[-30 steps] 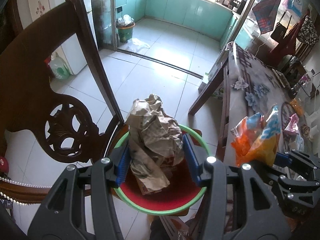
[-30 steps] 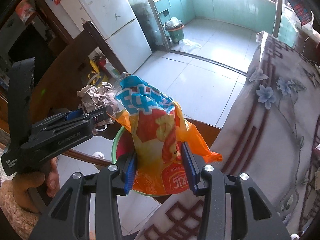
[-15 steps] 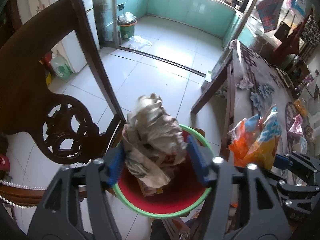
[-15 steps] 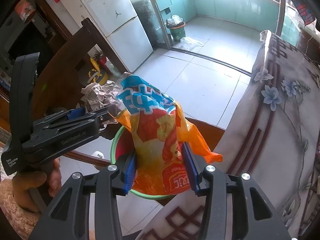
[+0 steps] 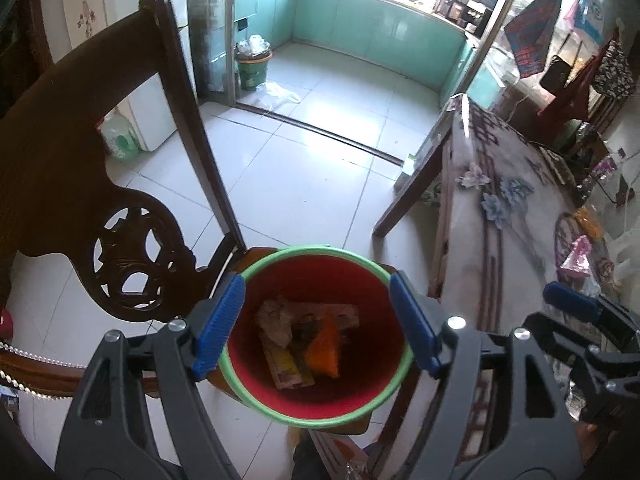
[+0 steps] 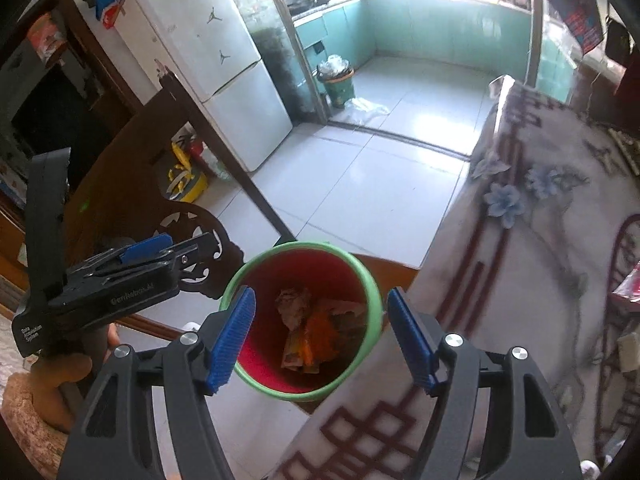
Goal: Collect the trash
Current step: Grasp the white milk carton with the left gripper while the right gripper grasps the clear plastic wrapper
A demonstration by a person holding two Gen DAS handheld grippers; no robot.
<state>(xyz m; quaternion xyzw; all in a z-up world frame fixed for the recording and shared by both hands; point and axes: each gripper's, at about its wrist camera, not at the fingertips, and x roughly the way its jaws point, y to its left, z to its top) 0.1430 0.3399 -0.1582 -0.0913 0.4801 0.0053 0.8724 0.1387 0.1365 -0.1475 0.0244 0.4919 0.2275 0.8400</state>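
A red bin with a green rim (image 5: 256, 264) (image 6: 370, 284) stands on a wooden chair seat, right below both grippers. At its bottom lie the crumpled brown paper (image 5: 276, 322) (image 6: 294, 304) and the orange snack bag (image 5: 324, 350) (image 6: 320, 332). My left gripper (image 5: 316, 326) hangs over the bin, its jaws opening, with nothing between the blue pads. My right gripper (image 6: 320, 338) is also above the bin, jaws opening and empty. The left gripper's body (image 6: 120, 280) shows at the left of the right wrist view.
A carved dark wooden chair back (image 5: 80, 184) rises left of the bin. A table with a floral cloth (image 5: 504, 216) (image 6: 540, 208) stands right, with packets (image 5: 580, 252) on it. A white fridge (image 6: 224, 80) and a green trash bin (image 6: 338, 84) stand farther off.
Both grippers opened and let go: the crumpled paper and the orange snack bag dropped into the red bin. The right gripper rose a little.
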